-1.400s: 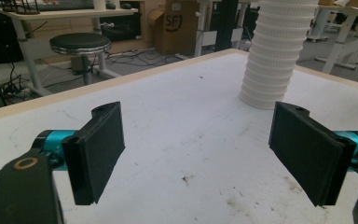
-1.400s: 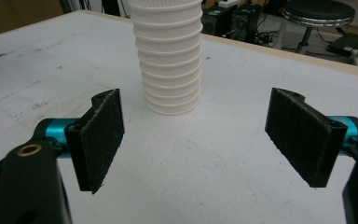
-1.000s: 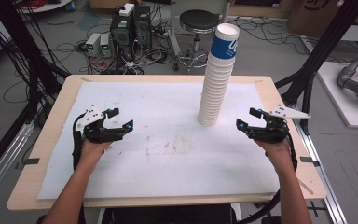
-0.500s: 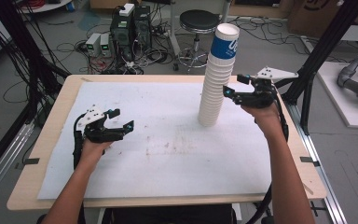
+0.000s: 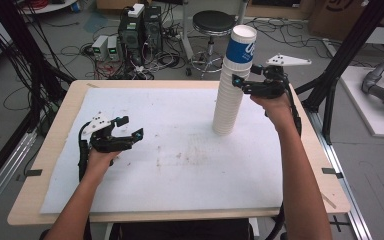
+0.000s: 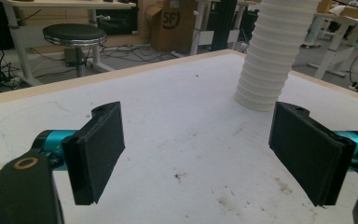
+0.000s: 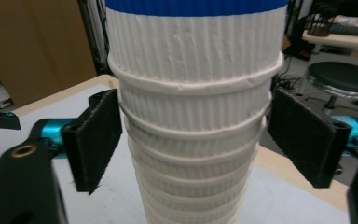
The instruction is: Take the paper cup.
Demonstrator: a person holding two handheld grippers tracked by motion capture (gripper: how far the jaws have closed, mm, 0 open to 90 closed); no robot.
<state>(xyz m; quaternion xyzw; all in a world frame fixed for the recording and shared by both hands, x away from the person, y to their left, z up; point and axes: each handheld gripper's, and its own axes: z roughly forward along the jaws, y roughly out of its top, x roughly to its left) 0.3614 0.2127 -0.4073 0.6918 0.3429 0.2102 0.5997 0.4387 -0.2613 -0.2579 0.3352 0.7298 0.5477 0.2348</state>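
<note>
The stack of paper cups (image 5: 232, 85) stands upright on the white sheet (image 5: 180, 165) that covers the table (image 5: 45, 200), towards its far right part, ribbed white cups nested one in another with a blue-banded cup on top. At the left of the high view, the left gripper (image 5: 130, 127) rests low over the sheet in the person's left hand (image 5: 100, 160), well apart from the stack; its jaws stand wide open with nothing between them, and in the left gripper view (image 6: 198, 154) only bare, faintly stained sheet lies in the gap, with the foot of the stack beyond. At the right, the right gripper (image 5: 237, 82) is raised to the upper part of the stack; its jaws have just been opening and stand wide, one on each side of the cups near the top; in the right gripper view (image 7: 193, 140) the stack sits between the pads (image 7: 98, 135), which lie just beside the ribbed wall; whether they touch it I cannot tell.
</note>
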